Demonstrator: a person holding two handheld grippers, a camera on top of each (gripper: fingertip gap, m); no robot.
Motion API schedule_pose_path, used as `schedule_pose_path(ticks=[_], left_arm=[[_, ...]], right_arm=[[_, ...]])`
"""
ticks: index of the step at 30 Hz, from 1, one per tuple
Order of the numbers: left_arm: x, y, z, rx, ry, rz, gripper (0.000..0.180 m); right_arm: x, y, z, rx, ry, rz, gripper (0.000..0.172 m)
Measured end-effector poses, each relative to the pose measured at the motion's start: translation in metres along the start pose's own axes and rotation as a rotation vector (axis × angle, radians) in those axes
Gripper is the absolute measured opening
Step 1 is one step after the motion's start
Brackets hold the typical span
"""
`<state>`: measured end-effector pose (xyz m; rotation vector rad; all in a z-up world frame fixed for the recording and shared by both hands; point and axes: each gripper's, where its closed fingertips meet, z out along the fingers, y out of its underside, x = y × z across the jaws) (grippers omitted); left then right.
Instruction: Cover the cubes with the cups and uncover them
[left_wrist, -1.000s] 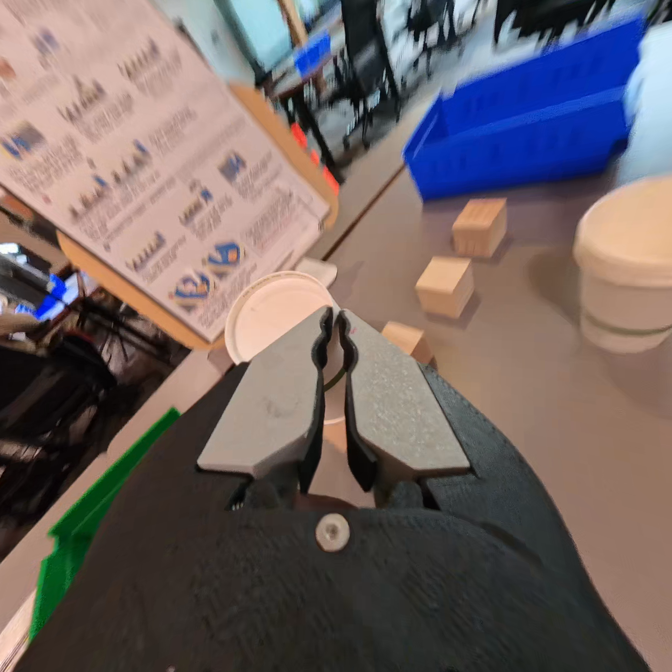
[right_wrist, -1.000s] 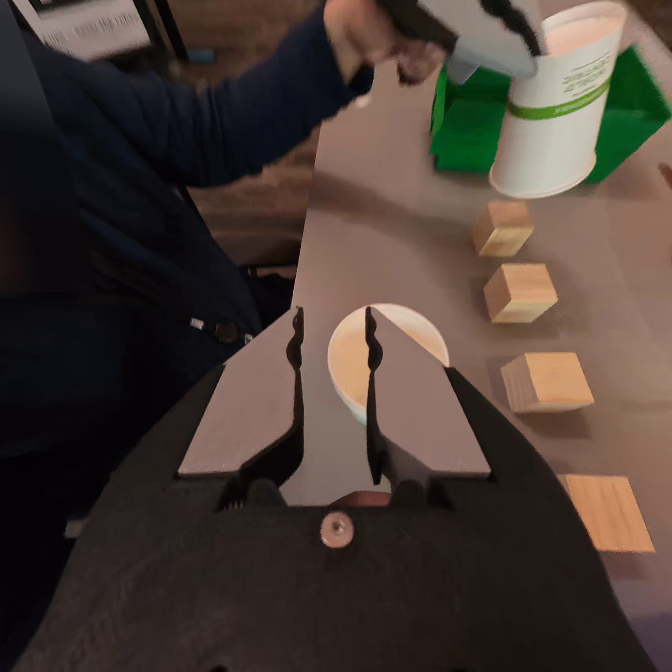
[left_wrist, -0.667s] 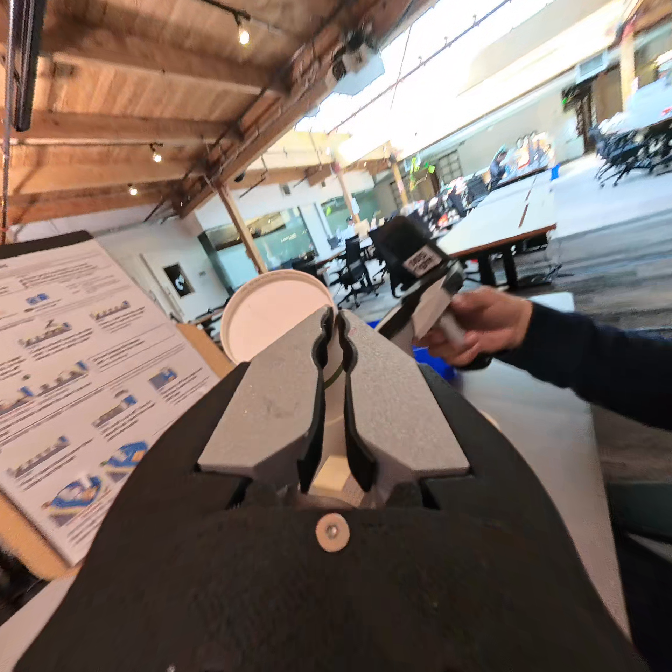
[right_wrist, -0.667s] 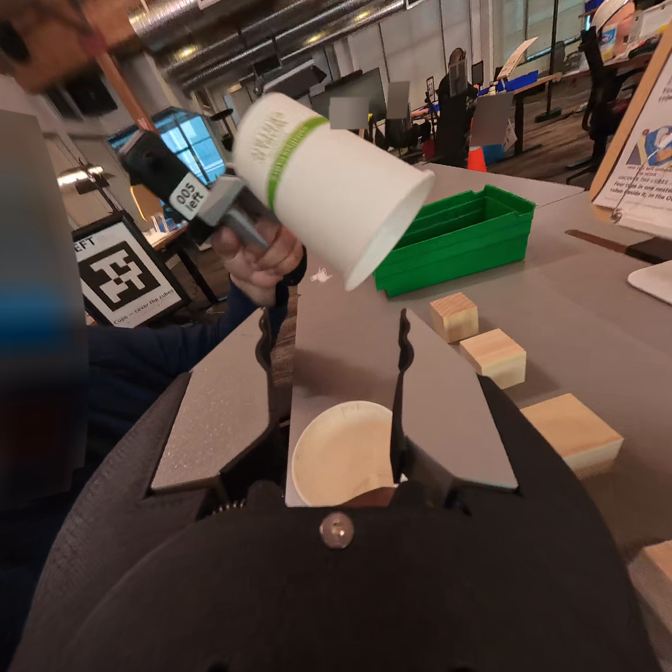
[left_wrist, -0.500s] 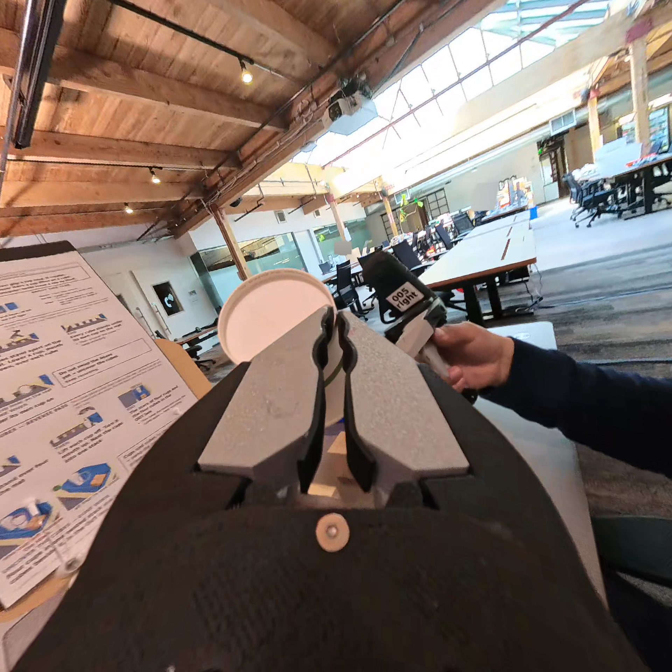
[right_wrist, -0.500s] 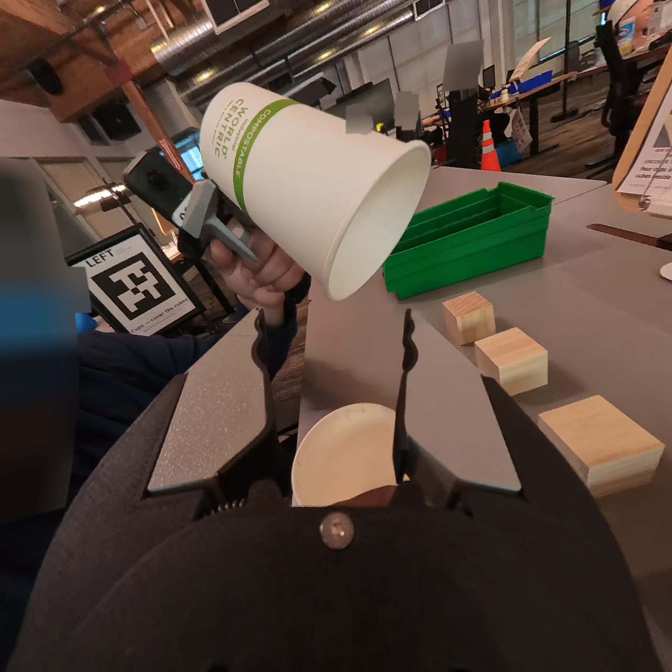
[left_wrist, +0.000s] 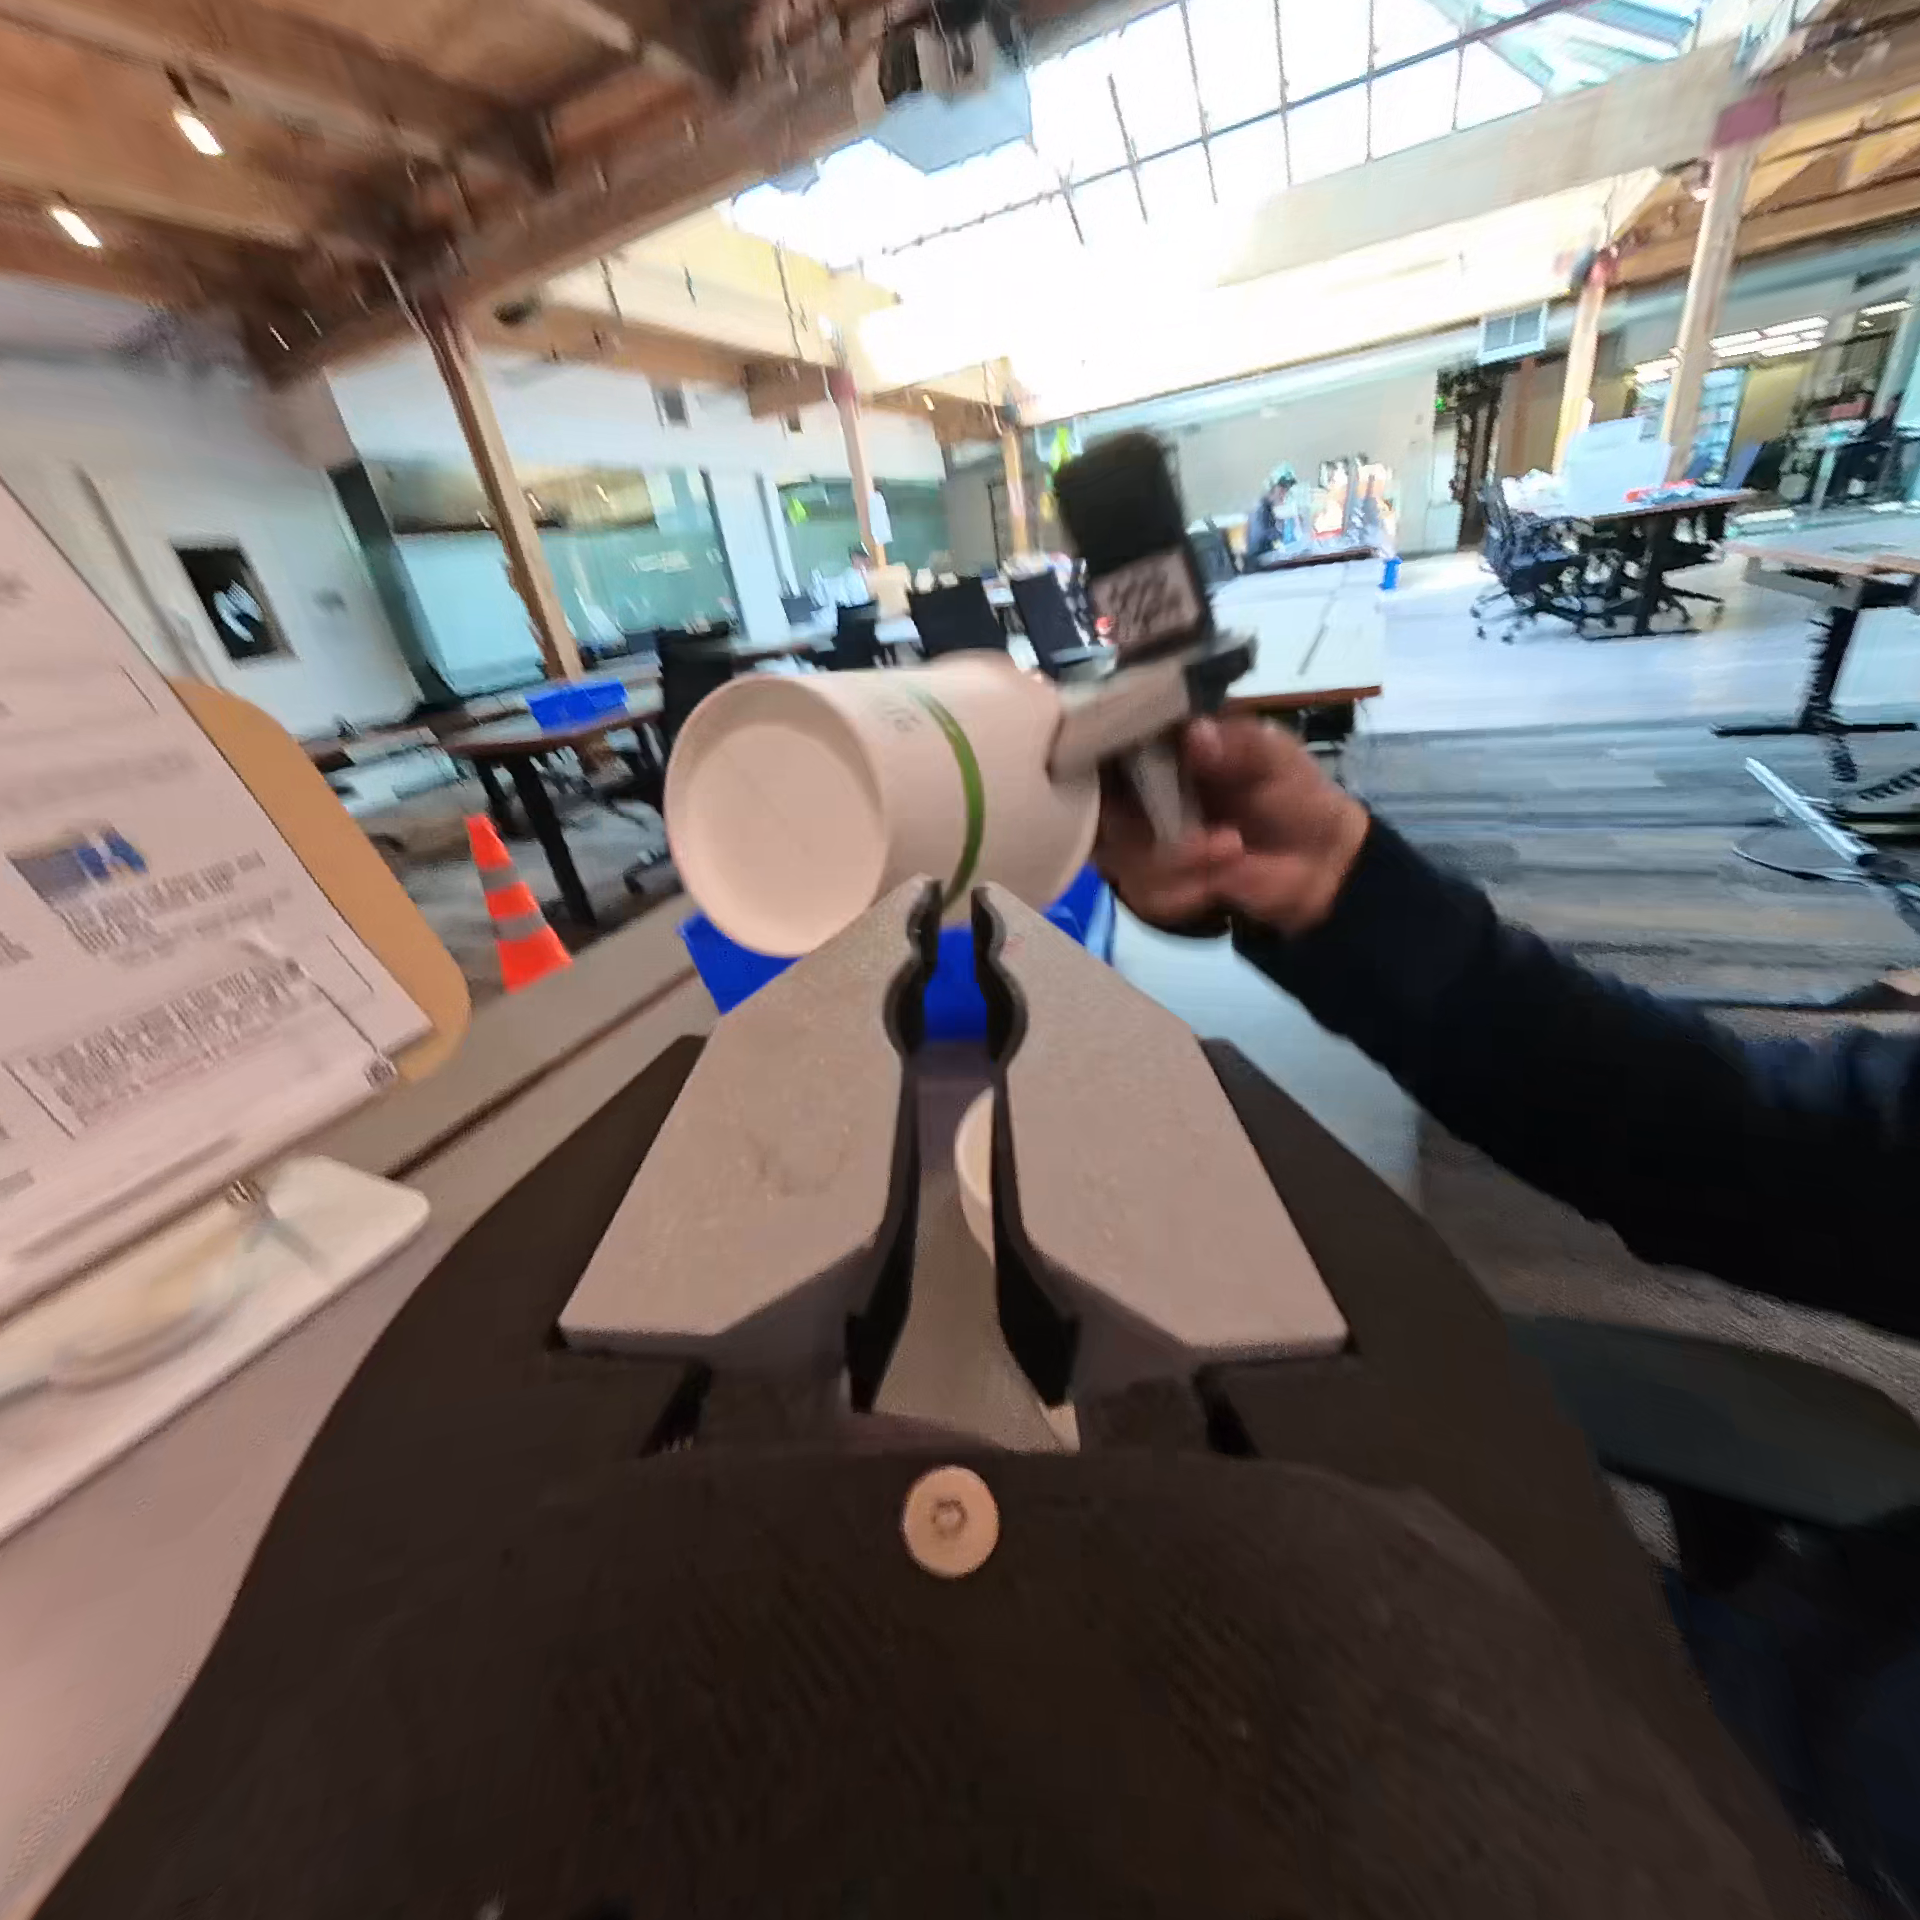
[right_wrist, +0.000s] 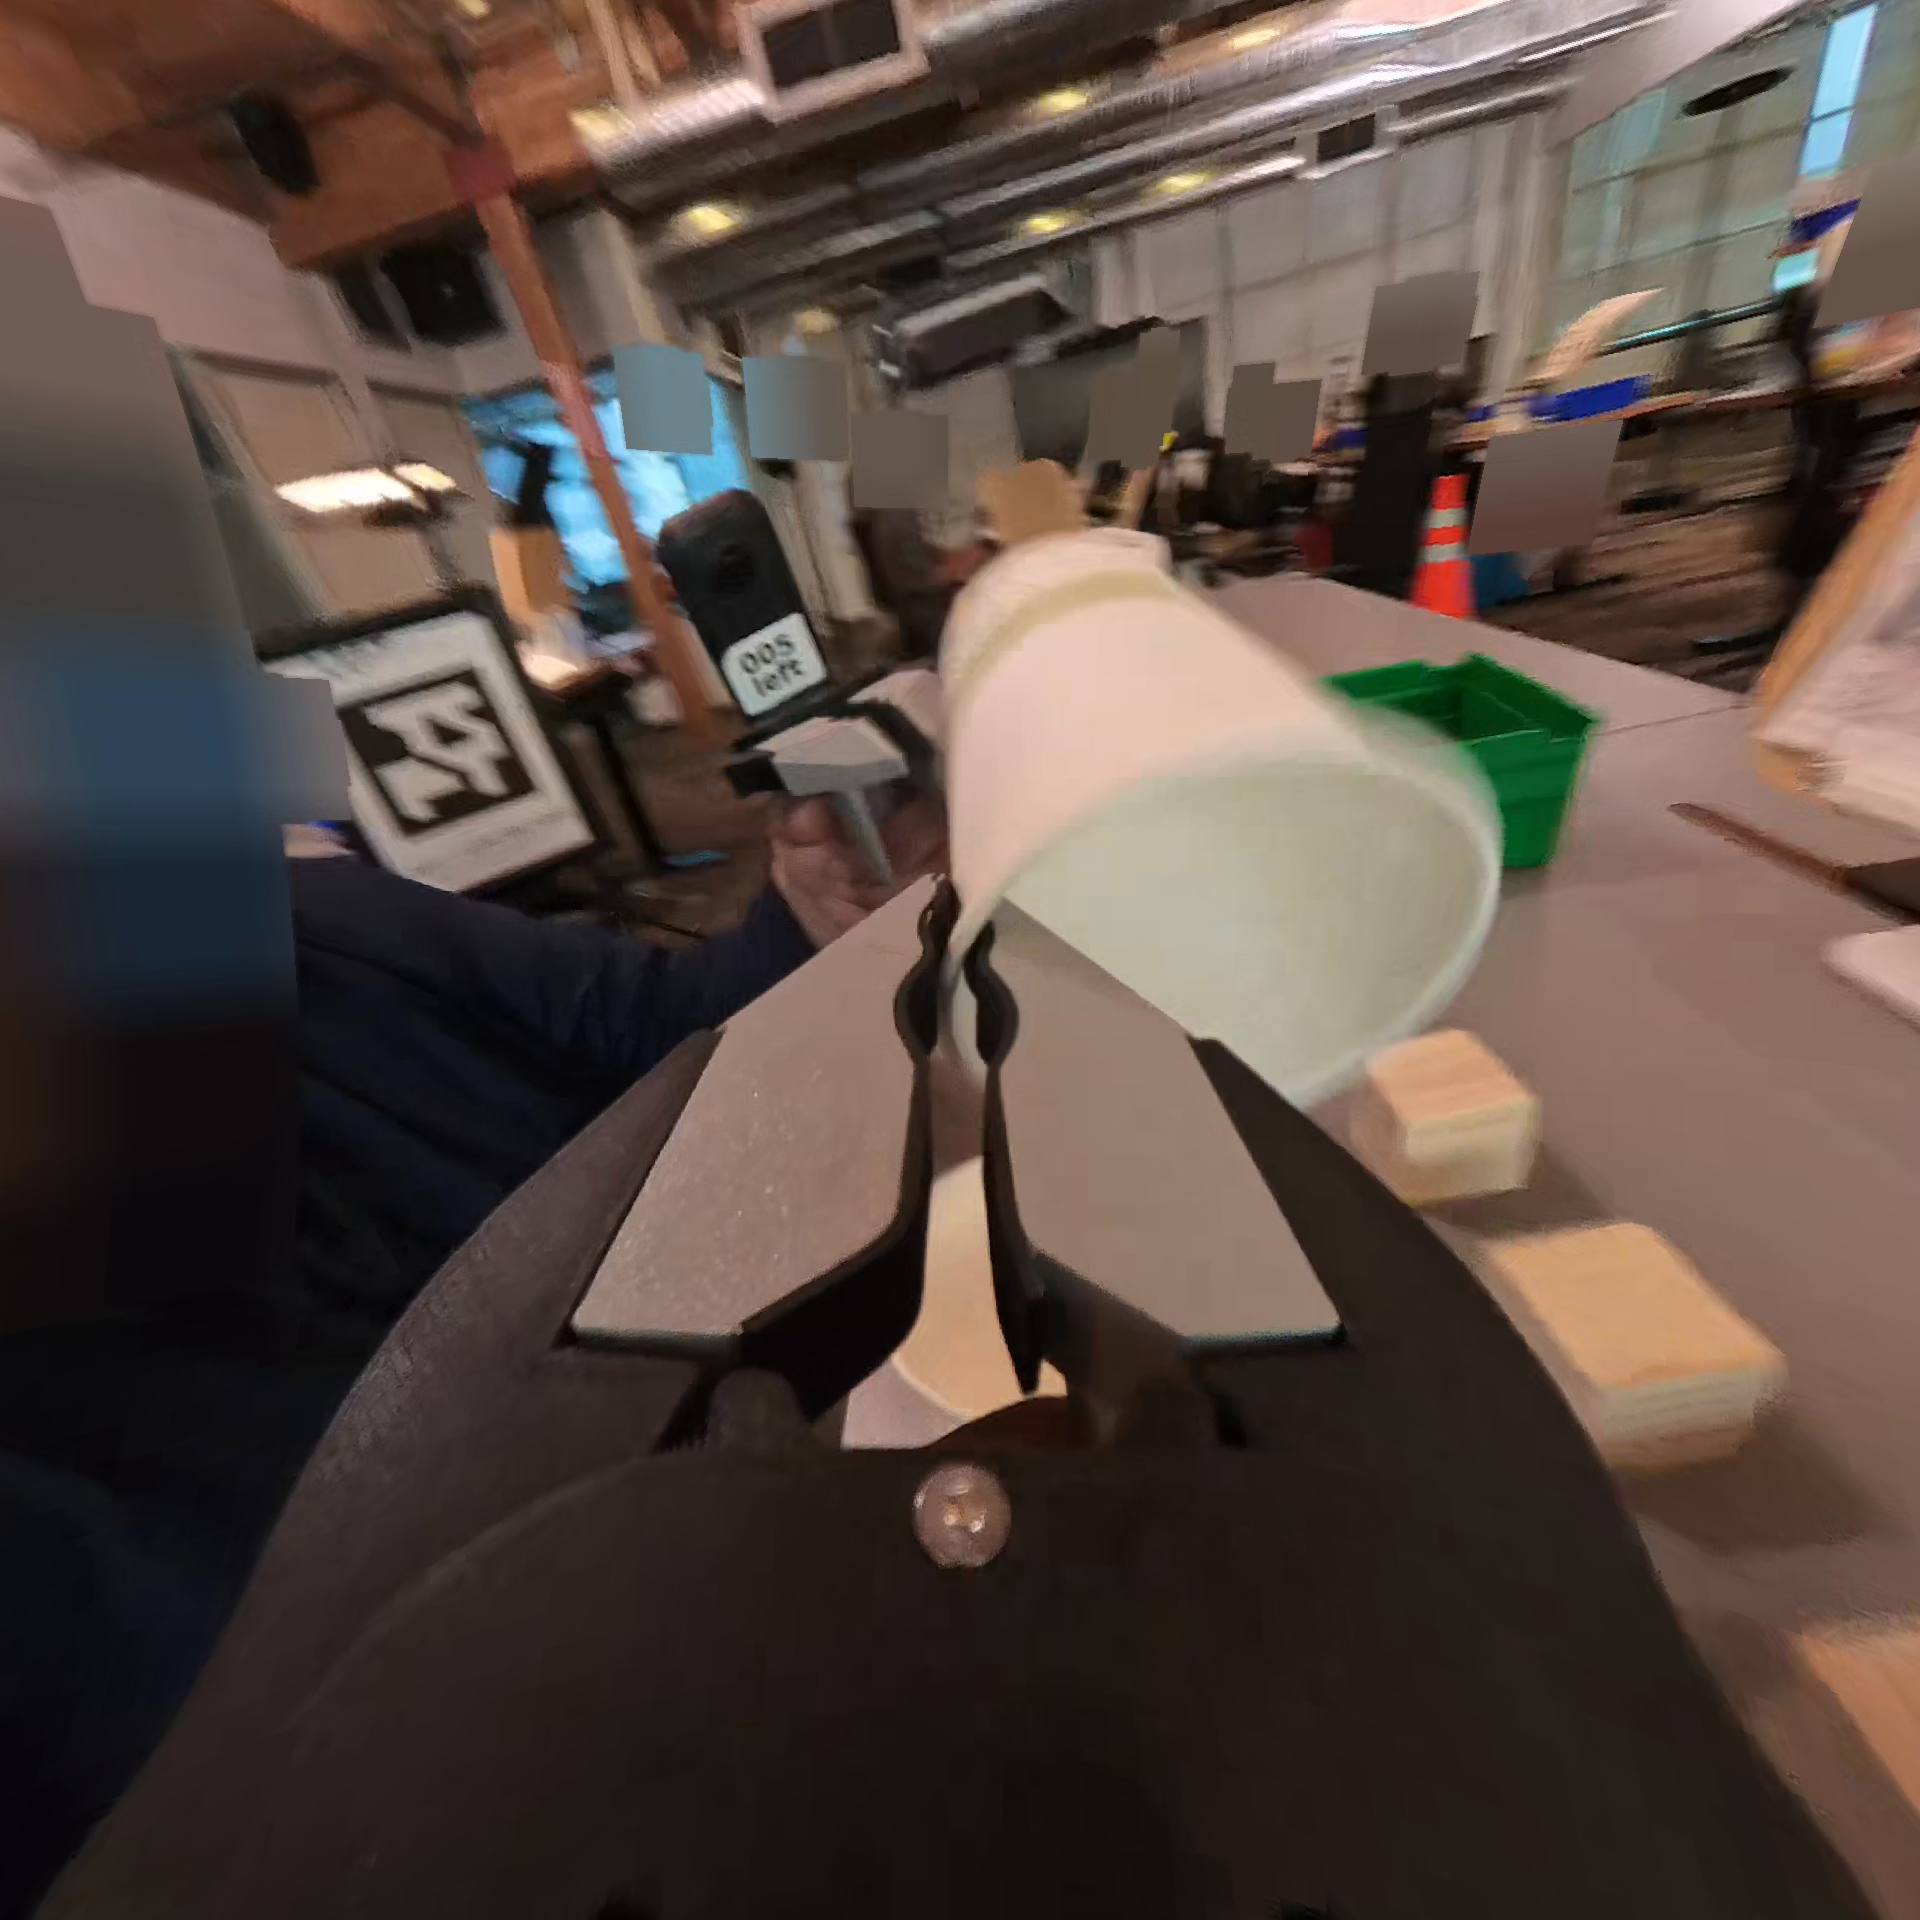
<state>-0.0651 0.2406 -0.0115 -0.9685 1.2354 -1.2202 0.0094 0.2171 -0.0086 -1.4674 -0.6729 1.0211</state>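
A white paper cup with a green band (right_wrist: 1195, 831) is in the air, tilted, with its open mouth facing my right wrist camera. My right gripper (right_wrist: 961, 935) is shut on the cup's wall at the rim. The left wrist view shows the same cup (left_wrist: 831, 800) bottom-first, with the right gripper (left_wrist: 1091, 727) clamped on its rim. My left gripper (left_wrist: 956, 914) is shut with nothing between its fingers, just below the cup. It also shows in the right wrist view (right_wrist: 831, 764), behind the cup. Wooden cubes (right_wrist: 1444, 1117) (right_wrist: 1631, 1340) lie on the grey table (right_wrist: 1662, 987).
A second white cup (right_wrist: 956, 1288) stands upside down on the table under my right fingers. A green bin (right_wrist: 1486, 738) is at the table's far end. A blue bin (left_wrist: 956, 987), an instruction board (left_wrist: 156, 935) and an orange cone (left_wrist: 514, 914) are beyond.
My right gripper went from open to shut on the cup's rim. The cup left my left gripper, which stayed shut, and now hangs from the right one.
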Motion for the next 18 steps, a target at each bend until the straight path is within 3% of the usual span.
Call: schedule_pose_path(ticks=[2,6,12,15,18], left_arm=[[-0.01,0.021,-0.013,-0.081,0.003,-0.034,0.01],[-0.055,0.063,-0.041,-0.216,-0.146,0.0,0.01],[-0.085,0.13,-0.054,-0.379,-0.21,-0.062,0.014],[-0.09,0.158,-0.051,-0.478,-0.227,-0.062,0.028],[-0.085,0.172,-0.047,-0.539,-0.222,-0.051,0.045]], right_arm=[[0.009,-0.004,-0.018,-0.13,0.172,-0.122,0.0],[-0.015,0.0,-0.032,-0.45,0.219,-0.221,0.0],[-0.037,0.038,-0.025,-0.95,0.275,-0.36,0.0],[-0.031,0.064,-0.021,-1.16,0.295,-0.365,0.0],[-0.026,0.085,-0.013,-1.26,0.285,-0.329,0.0]])
